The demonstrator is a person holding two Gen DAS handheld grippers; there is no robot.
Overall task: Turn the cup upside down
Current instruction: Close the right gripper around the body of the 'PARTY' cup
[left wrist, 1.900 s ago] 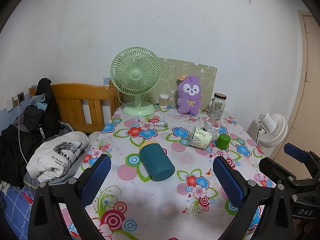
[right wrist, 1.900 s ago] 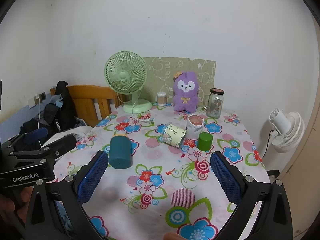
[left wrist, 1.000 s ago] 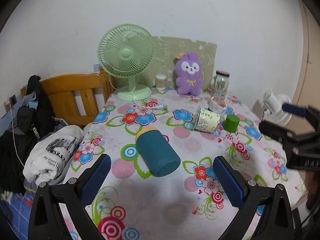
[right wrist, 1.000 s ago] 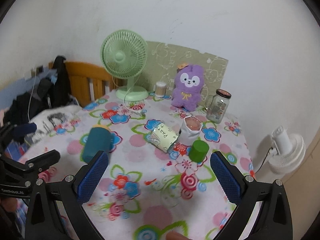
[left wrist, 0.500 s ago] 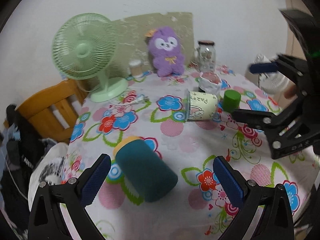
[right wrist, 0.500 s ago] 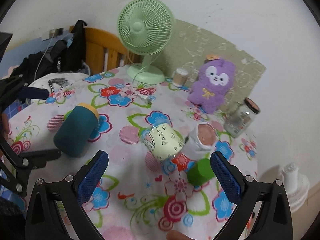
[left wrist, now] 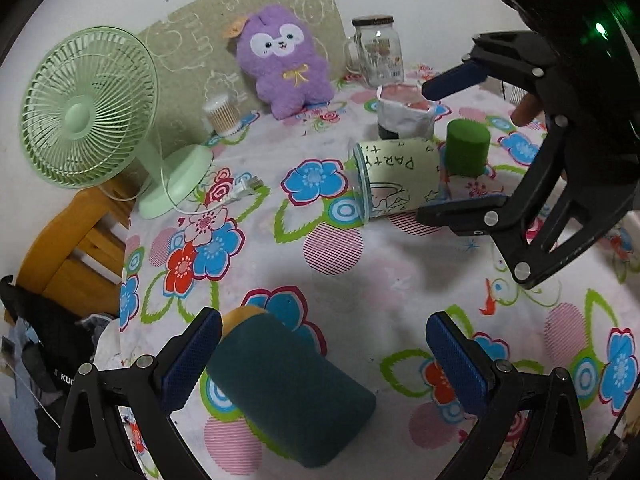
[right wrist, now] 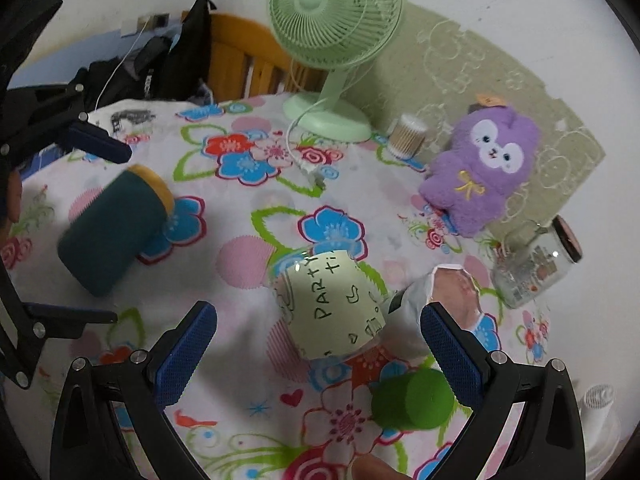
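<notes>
I hold my left claw [left wrist: 322, 356] low over the flowery table [left wrist: 360, 264], and its two blue pads are spread wide. My right claw [right wrist: 318, 344] is low too, and it is spread wide as well. Neither one is pinching anything.

A big teal cup [left wrist: 288, 396] lies on its side just in front of my left claw, close to the left pad. I cannot tell if the pad touches it. A small green cup [right wrist: 414, 400] stands upside down by my right claw's right pad. A crinkly white bag [right wrist: 448, 292] sits just behind that pad. Farther back are a green fan [right wrist: 336, 12], a purple bunny toy [right wrist: 484, 168] and a glass jar [right wrist: 536, 264].

The pale party cup [right wrist: 332, 304] lies on its side on the table. It is right between my right claw's two pads, a bit ahead of them, not touching.
</notes>
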